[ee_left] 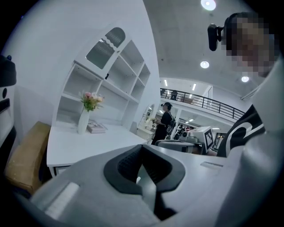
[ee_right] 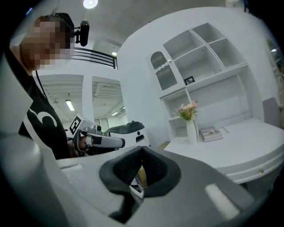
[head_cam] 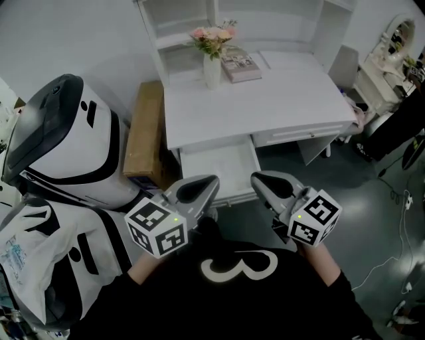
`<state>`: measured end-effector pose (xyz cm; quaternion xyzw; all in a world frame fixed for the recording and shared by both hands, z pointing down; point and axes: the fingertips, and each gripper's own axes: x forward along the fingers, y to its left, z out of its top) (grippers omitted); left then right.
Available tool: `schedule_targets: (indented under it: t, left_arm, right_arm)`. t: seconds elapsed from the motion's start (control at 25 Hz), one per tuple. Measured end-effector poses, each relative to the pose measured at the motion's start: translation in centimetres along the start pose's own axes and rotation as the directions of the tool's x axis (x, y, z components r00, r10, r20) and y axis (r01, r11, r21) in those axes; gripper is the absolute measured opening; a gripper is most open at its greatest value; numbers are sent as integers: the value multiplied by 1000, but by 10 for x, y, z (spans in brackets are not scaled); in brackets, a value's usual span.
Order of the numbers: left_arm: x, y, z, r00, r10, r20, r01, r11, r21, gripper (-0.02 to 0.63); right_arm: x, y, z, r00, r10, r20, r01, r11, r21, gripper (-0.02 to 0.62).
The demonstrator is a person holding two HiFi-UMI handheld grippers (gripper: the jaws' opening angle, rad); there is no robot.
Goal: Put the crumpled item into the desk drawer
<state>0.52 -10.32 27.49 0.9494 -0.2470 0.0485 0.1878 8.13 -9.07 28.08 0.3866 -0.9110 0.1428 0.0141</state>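
The white desk (head_cam: pixel 265 99) has its drawer (head_cam: pixel 219 169) pulled open, and the inside looks bare and white. No crumpled item shows in any view. My left gripper (head_cam: pixel 209 180) hangs just before the drawer's front edge, jaws shut with nothing between them (ee_left: pixel 143 148). My right gripper (head_cam: pixel 259 178) is level with it on the right, also shut and empty (ee_right: pixel 142 150). Both are held close to the person's chest.
A white vase of pink flowers (head_cam: pixel 212 66) and a book (head_cam: pixel 239 65) stand at the desk's back, under white shelves (head_cam: pixel 186 20). A brown cardboard box (head_cam: pixel 145 133) leans left of the desk. A large white-and-black shell (head_cam: pixel 66 139) fills the left.
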Motion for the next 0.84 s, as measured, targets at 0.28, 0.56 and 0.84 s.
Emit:
schedule_targets:
  t: [0.28, 0.56, 0.84]
  left_arm:
    - [-3, -13, 11, 998, -28, 48, 30, 999, -31, 9]
    - [-3, -22, 8, 999, -33, 41, 33, 999, -10, 9]
    - [-6, -29, 7, 999, -24, 37, 24, 1000, 1, 9]
  right_arm:
    - [-8, 7, 8, 1000, 1, 13, -1, 1000, -11, 2]
    - [-14, 9, 4, 1000, 5, 12, -5, 1000, -13, 2]
    - [-21, 16, 5, 1000, 13, 23, -13, 1000, -16, 2]
